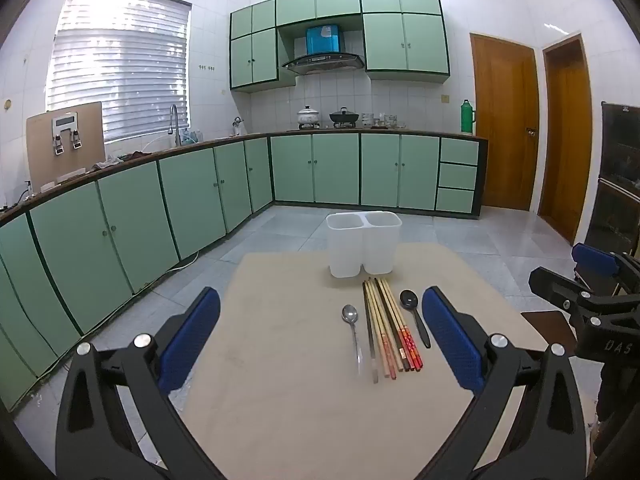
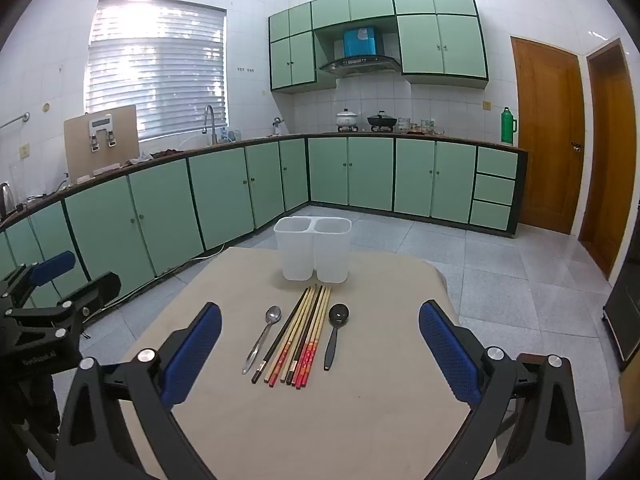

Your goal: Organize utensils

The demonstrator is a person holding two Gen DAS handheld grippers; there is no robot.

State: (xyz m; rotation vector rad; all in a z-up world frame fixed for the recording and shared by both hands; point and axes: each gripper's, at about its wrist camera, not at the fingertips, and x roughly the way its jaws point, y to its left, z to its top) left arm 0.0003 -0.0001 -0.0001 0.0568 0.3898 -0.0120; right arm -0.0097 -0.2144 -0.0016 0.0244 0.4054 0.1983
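Note:
A white two-compartment utensil holder [image 1: 363, 245] [image 2: 313, 249] stands upright at the far side of the beige table, both compartments bare inside. In front of it lie a metal spoon [image 1: 352, 330] [image 2: 264, 336], a bundle of several chopsticks [image 1: 390, 326] [image 2: 302, 336] and a black spoon [image 1: 414, 316] [image 2: 334, 332], side by side. My left gripper [image 1: 320, 316] hovers over the near part of the table, open and holding nothing. My right gripper [image 2: 320, 320] is likewise open, with nothing between its blue pads. Each gripper shows at the edge of the other's view.
The beige table [image 1: 280, 380] [image 2: 380, 400] has rounded corners, with grey tiled floor around it. Green kitchen cabinets [image 1: 200, 192] run along the left and back. Wooden doors [image 1: 504, 120] stand at the right. A dark cabinet [image 1: 616, 184] stands far right.

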